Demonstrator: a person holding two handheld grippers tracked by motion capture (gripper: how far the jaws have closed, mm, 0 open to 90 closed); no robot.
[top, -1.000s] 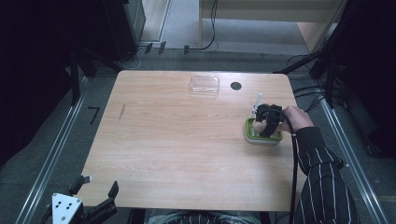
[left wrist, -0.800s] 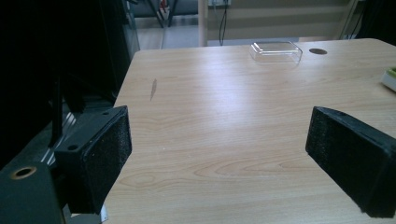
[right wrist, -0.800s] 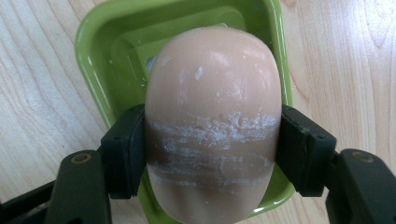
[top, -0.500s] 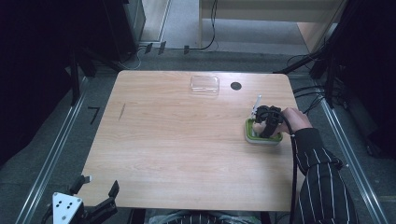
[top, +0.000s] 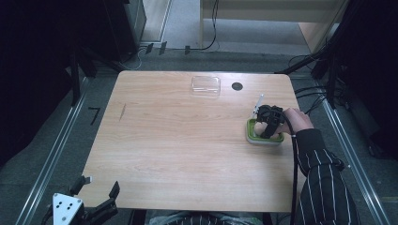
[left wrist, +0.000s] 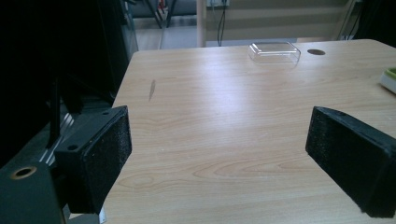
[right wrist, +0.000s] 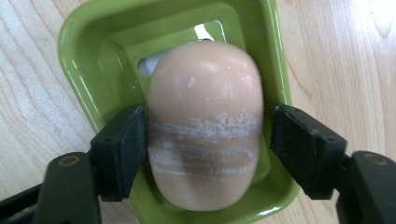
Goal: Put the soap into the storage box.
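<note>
A peach-coloured bar of soap [right wrist: 205,121] with white scuffs lies in a green soap dish [right wrist: 93,42] near the table's right edge [top: 253,136]. My right gripper [right wrist: 208,140] points down over the dish [top: 268,126], a jaw on either side of the soap. Its jaws have just been opening: the left pad [right wrist: 123,149] rests at the soap's side, while the right pad [right wrist: 299,144] stands a little off it. My left gripper [top: 101,185] hangs open off the table's front left corner, nothing between its pads [left wrist: 219,140].
A clear plastic lid or box [top: 205,86] [left wrist: 274,51] sits at the table's far edge, beside a round black hole [top: 237,86]. A striped sleeve and a cable reach in along the right side. Dark racks and floor cables surround the table.
</note>
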